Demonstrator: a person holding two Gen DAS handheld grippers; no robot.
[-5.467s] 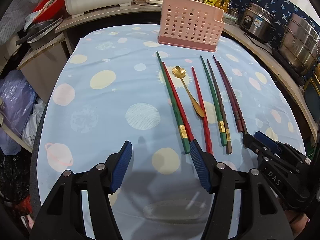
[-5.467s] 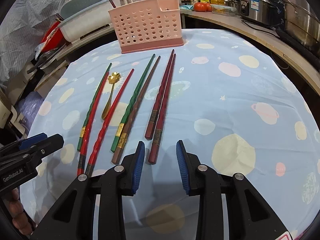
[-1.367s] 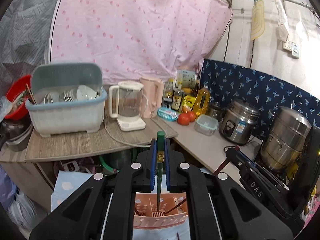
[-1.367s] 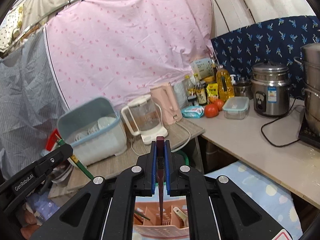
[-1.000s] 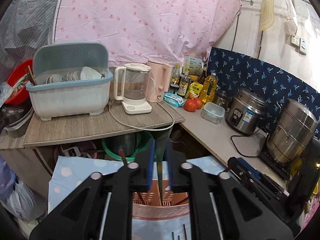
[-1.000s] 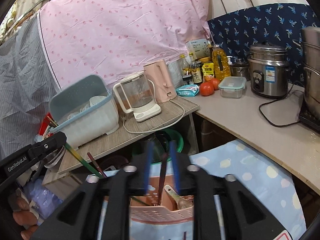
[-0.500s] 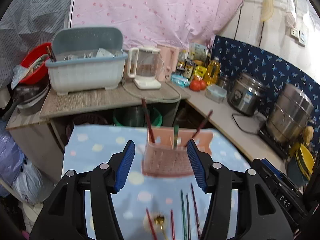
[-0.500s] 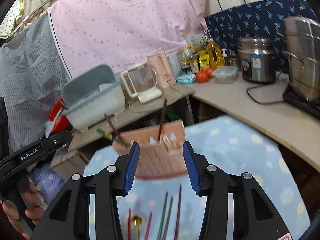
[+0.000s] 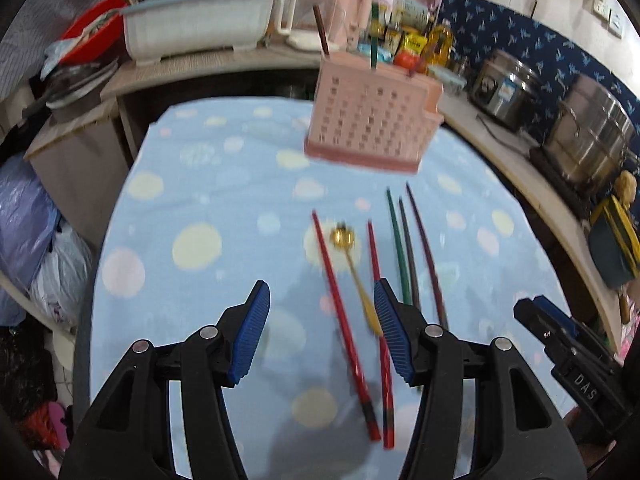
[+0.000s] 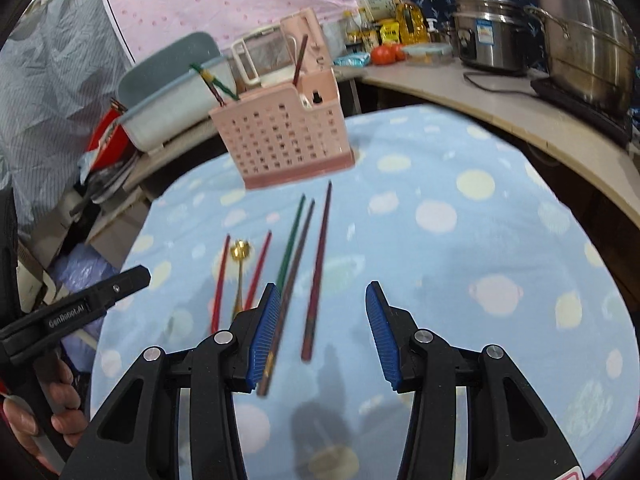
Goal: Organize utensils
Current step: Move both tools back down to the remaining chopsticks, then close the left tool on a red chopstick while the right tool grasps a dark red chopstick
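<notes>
Left gripper [image 9: 322, 330] and right gripper [image 10: 320, 330] both held low, pointing forward, jaws spread wide and empty; a hand [image 10: 44, 420] grips the left one's handle

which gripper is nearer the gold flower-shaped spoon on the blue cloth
Left. The gold flower-shaped spoon lies just ahead of the open left gripper, its handle by the right-hand finger. The open right gripper sits further right, over the dark chopsticks.

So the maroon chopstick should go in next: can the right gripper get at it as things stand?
Probably yes. The right gripper is open and empty, and the maroon chopstick lies alone on the tablecloth, clear of the brown chopstick beside it.
</notes>
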